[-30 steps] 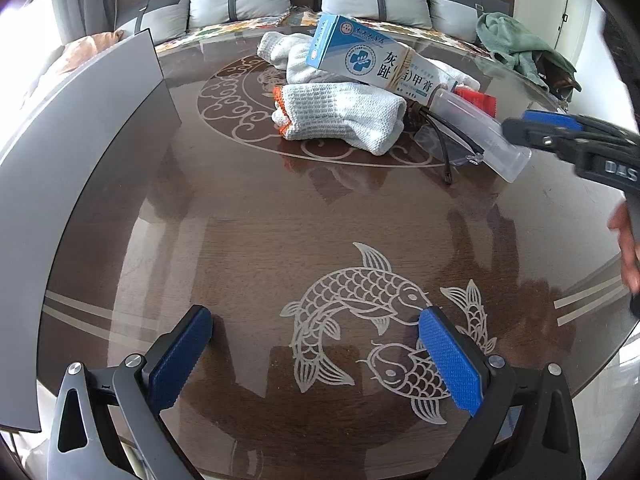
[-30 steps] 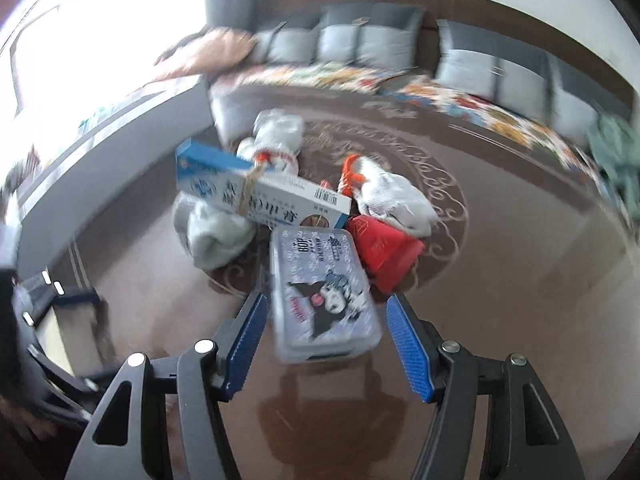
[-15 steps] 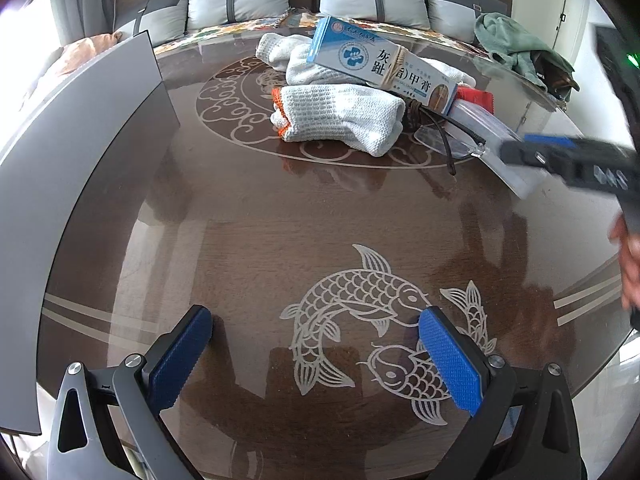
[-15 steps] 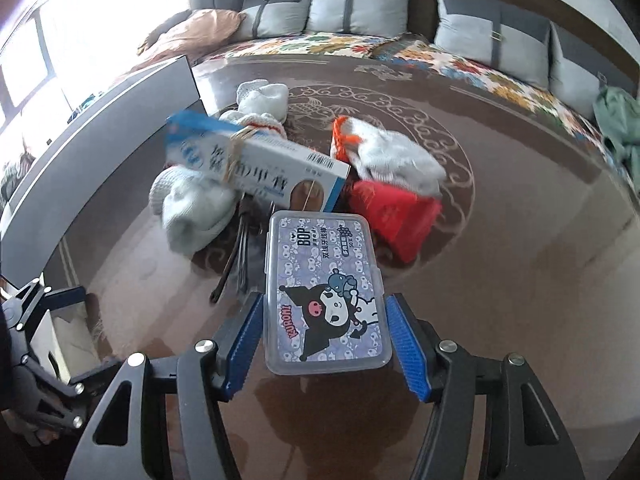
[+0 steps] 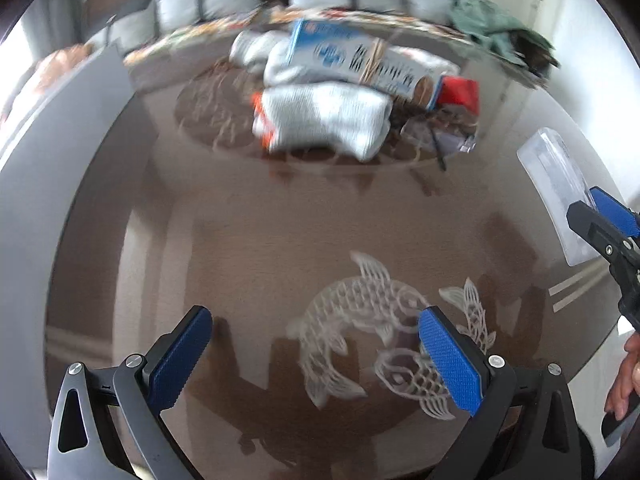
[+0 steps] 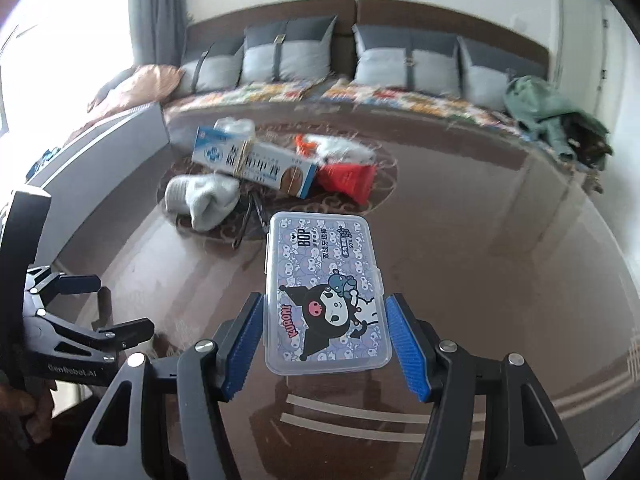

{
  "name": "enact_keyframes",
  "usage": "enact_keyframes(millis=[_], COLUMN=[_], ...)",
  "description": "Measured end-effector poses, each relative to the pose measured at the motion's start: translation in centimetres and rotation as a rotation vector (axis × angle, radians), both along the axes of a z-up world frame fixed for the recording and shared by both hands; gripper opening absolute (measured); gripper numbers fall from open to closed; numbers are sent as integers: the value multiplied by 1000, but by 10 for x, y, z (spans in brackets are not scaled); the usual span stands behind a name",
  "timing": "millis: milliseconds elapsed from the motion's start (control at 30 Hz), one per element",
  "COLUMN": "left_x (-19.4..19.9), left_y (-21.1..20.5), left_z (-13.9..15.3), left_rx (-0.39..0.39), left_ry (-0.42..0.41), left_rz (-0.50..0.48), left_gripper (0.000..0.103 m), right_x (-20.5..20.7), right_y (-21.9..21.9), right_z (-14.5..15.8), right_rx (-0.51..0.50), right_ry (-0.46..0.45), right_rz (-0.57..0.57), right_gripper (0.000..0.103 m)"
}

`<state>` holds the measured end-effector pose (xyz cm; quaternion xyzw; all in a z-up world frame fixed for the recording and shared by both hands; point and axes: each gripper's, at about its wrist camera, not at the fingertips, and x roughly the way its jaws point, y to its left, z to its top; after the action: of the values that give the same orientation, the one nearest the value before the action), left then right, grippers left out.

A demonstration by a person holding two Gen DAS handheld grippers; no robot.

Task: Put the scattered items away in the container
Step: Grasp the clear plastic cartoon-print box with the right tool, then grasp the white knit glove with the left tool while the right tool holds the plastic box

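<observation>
My right gripper (image 6: 325, 304) is shut on a clear plastic floss-pick box (image 6: 324, 280) with a cartoon lid, its blue pads (image 6: 246, 344) against the long sides. The box hangs above the brown table, apart from the pile. In the left wrist view the same box (image 5: 556, 184) and right gripper (image 5: 608, 208) sit at the right edge. My left gripper (image 5: 316, 320) stands open over the fish pattern with nothing between its fingers. The grey container (image 5: 60, 160) rises along the table's left side.
The pile at the table's far middle holds a blue-and-white carton (image 6: 256, 164), white knitted gloves (image 5: 324, 120), a red packet (image 6: 348, 176) and dark glasses (image 6: 248, 220). A sofa with grey cushions (image 6: 288, 56) runs behind the table. A hand (image 5: 624, 380) shows at the right edge.
My right gripper has carried the floss-pick box away from the pile, towards the near right of the table. The left gripper has rolled a little and stays open.
</observation>
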<state>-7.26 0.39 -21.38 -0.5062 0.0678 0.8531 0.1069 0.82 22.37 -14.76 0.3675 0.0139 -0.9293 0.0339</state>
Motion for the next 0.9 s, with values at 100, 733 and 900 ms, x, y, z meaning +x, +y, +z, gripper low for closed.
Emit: enact_keyframes(millis=[100, 733, 900], left_x=[-33, -123, -121], left_y=[-7, 47, 36], left_z=[19, -3, 3], left_rx=[39, -92, -1], left_ry=[-7, -79, -114], left_rz=[-97, -417, -404], left_gripper=[103, 103, 73], right_x=[7, 13, 15], right_y=[1, 2, 3], right_z=[1, -10, -11], right_rx=[-19, -44, -48], right_ry=[36, 57, 63], right_rz=[-32, -54, -69], right_gripper=[63, 62, 62])
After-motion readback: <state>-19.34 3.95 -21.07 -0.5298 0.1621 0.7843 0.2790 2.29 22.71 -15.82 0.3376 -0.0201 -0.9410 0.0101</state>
